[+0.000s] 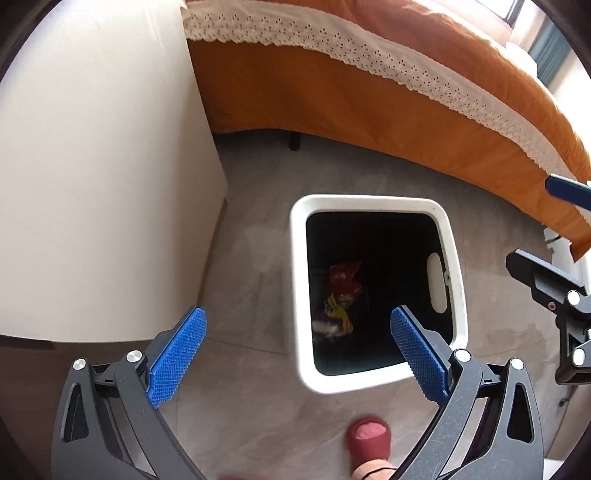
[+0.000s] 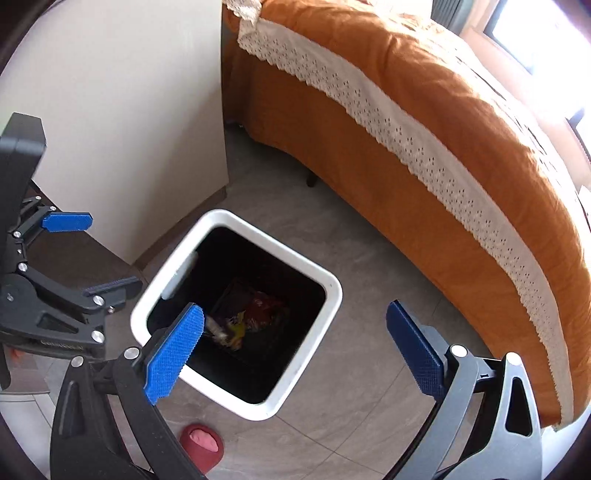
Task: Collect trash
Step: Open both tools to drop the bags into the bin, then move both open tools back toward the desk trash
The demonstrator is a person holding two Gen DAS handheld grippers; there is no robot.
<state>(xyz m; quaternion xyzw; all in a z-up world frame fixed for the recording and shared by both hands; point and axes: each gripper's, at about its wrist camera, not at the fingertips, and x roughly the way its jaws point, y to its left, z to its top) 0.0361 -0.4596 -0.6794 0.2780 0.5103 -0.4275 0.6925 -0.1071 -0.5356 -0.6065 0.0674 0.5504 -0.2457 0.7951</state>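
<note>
Left gripper (image 1: 298,354): fingers spread wide, blue pads facing each other, nothing between them. Held above the floor, its right pad (image 1: 417,360) over the near corner of the bin. Seen from the side in the right wrist view (image 2: 79,254), at the far left of the frame, likewise spread and empty.

Right gripper (image 2: 295,349): fingers spread wide, nothing held. Its left pad (image 2: 173,354) overlaps the bin's near rim. In the left wrist view only part of it shows at the right edge (image 1: 565,258), one blue pad and black linkage.

Bin (image 1: 373,382): white, square-mouthed, dark inside, standing on the grey floor (image 1: 251,258) between a white cabinet (image 1: 103,166) and a bed. Handle slot in one side wall.

Trash (image 1: 341,299): crumpled red, yellow and purple wrappers lying at the bottom of the bin; also seen in the right wrist view (image 2: 251,321).

Bed (image 2: 424,122): orange cover with a white lace strip; the right wrist view alone shows its top surface and a bright window (image 2: 535,33) beyond.

Slipper (image 1: 369,439): dark red, on the floor just near the bin; a bare ankle shows only in the left wrist view.
</note>
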